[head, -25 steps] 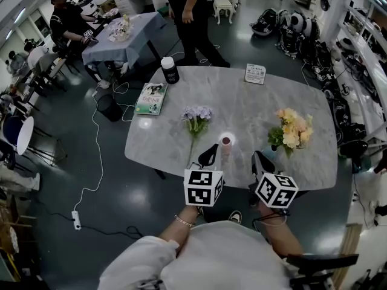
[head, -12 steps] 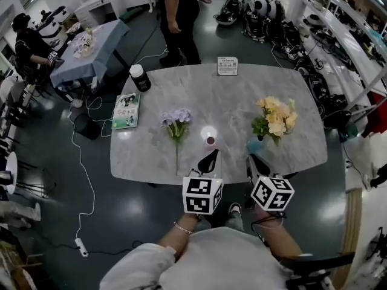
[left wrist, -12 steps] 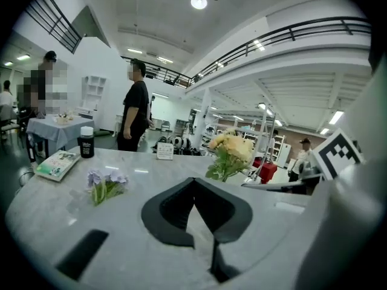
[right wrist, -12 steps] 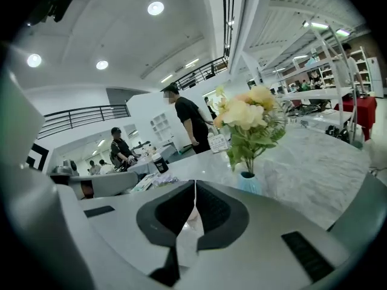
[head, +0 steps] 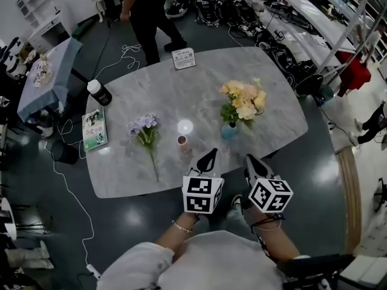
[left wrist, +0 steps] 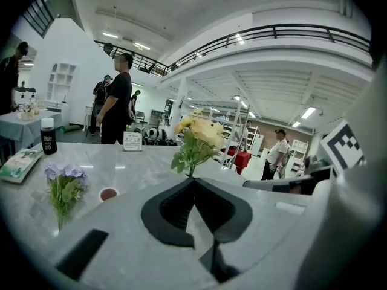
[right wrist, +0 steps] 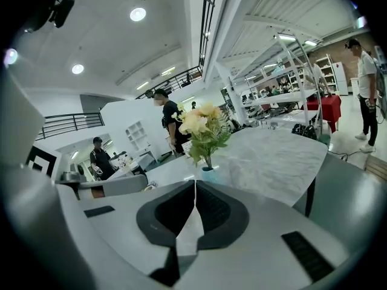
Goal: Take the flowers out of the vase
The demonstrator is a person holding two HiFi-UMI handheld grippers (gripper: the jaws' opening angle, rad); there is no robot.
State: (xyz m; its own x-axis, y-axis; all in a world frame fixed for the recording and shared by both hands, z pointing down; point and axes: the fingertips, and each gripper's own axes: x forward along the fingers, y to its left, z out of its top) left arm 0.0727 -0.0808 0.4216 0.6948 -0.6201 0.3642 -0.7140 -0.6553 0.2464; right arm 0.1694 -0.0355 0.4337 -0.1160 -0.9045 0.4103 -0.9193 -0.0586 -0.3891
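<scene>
A bunch of yellow and peach flowers (head: 243, 104) stands in a small blue vase (head: 228, 132) on the grey marble table (head: 272, 83). A purple bunch (head: 144, 125) lies flat on the table to the left. My left gripper (head: 210, 156) and right gripper (head: 251, 162) hover side by side at the table's near edge, both shut and empty. The vase stands just beyond and between them. In the left gripper view the yellow flowers (left wrist: 196, 135) rise straight over the shut left gripper (left wrist: 193, 180). In the right gripper view the yellow flowers (right wrist: 202, 125) and vase (right wrist: 207, 173) sit just above the shut right gripper (right wrist: 195, 183).
A small red-topped cup (head: 181, 140) stands between the two bunches. A black bottle (head: 98, 92) and a book (head: 94, 127) are at the table's left end, a sign card (head: 183, 58) at its far edge. A person (head: 142, 11) stands beyond the table.
Both grippers have come closer to the table's near edge and turned toward the vase, which now sits straight ahead of them. Both stayed shut.
</scene>
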